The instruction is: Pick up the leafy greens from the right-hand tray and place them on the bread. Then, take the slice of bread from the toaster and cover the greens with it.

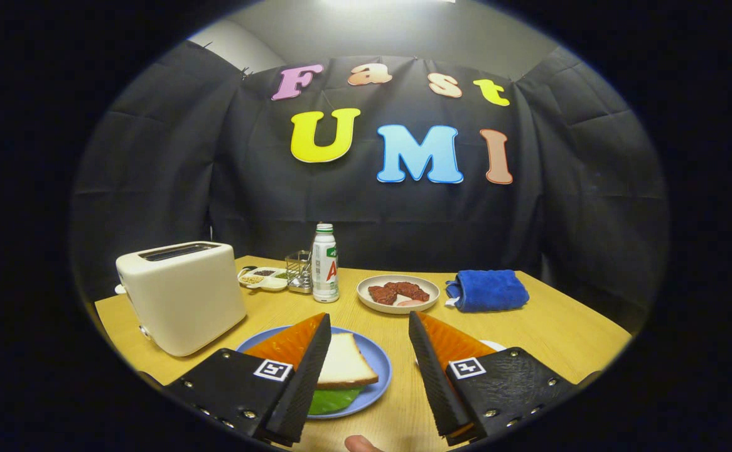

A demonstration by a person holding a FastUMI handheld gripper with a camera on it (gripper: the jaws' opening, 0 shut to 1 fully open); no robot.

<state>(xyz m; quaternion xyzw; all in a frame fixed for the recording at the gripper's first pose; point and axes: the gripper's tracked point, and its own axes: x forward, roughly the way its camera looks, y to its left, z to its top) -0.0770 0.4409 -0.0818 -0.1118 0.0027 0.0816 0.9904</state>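
Wooden surface point(548, 326) carries everything, w/ the white toaster point(181, 295) at the left; its slot looks empty from this angle, can't tell for sure. Blue plate point(375, 364) sits just ahead of the left finger of the hand-held gripper point(366, 336), partly behind it. On the plate: a slice of bread point(344, 364) lying flat over the leafy greens point(331, 400), a green edge poking out on the near side. Judging by that, greens are placed & covered already, task approx done. Hand-held gripper wide open, nothing between fingers, hanging above the surface.

Handling, if needed: bread is light, soft, crumbly, so pinch gently at the crust edge, not the middle. Greens are thin, floppy, a bit slick; grip the leaf margin.

Farther back: blue towel point(488, 290), plate of meat point(397, 293), white bottle point(324, 262), small condiment tray point(263, 278). A white rim point(491, 344) peeks from behind the right finger, prob the tray.
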